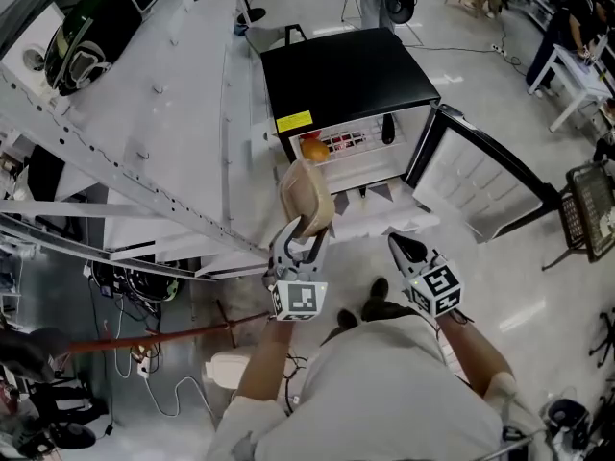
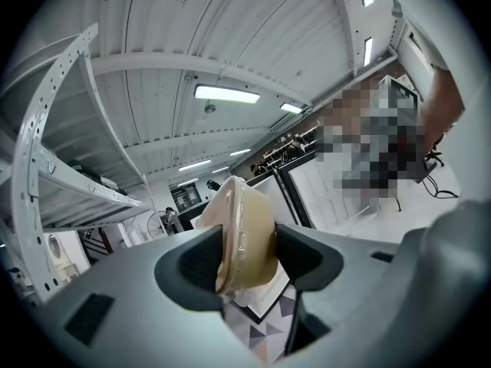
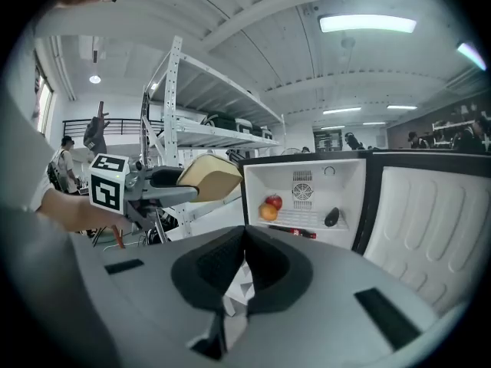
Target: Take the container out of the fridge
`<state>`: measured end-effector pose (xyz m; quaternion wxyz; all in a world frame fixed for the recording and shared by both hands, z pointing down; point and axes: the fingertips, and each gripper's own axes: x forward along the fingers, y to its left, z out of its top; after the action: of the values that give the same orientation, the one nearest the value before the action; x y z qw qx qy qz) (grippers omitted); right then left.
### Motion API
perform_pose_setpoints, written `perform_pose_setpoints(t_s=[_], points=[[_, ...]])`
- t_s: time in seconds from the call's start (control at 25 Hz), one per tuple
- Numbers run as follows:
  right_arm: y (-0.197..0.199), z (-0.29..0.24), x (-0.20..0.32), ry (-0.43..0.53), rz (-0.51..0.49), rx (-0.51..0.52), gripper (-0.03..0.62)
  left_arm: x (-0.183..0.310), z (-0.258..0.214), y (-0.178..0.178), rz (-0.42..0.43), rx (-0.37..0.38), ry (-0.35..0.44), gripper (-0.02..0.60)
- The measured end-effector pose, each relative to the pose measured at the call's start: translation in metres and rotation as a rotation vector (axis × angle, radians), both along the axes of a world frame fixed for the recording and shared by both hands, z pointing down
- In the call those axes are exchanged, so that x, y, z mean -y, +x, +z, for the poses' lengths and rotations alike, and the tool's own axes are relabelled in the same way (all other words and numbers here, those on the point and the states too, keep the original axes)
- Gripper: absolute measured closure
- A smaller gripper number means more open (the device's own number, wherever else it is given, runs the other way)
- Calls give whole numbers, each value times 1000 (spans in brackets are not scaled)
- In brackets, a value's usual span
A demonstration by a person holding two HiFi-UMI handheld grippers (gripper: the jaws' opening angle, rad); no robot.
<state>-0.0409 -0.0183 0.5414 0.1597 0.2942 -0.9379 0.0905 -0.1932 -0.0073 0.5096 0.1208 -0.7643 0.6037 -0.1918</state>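
Observation:
A tan lidded container [image 1: 306, 198] is out of the small black fridge [image 1: 346, 75], tilted on edge in the air in front of it. My left gripper [image 1: 306, 236] is shut on the container [image 2: 244, 225], its dark pads pressing both sides. From the right gripper view the container [image 3: 209, 176] and left gripper [image 3: 165, 179] hang left of the open fridge [image 3: 307, 176]. My right gripper [image 1: 405, 247] is beside it, shut and holding nothing [image 3: 244, 240].
The fridge door [image 1: 480, 185] stands wide open to the right. Inside are an apple and an orange [image 3: 268, 208], a dark item [image 3: 331, 218] and a red bottle lying flat. A white metal rack [image 1: 144, 113] runs along the left; cables lie on the floor.

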Motion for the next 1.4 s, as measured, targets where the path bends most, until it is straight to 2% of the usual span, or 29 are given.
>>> perform_pose_setpoints(t_s=[0.2,0.4,0.72,1.04,1.4], points=[[14,-3,-18,2,44,6,588,-23,-2,0,-7,-4,9,360],[24,-7,-24,17,40,26,588,-40,-8,0,-47,-22,22,362],[45,-16,-12,34,7,65,588,-48,-17,7,-135,-66,10,362],[83,-25,16,52,-30,79,588,-46,-20,25,-210,-132,9,362],[97,-36,39,91,-43,101,588,-42,-25,35,-250,-130,13,362]])
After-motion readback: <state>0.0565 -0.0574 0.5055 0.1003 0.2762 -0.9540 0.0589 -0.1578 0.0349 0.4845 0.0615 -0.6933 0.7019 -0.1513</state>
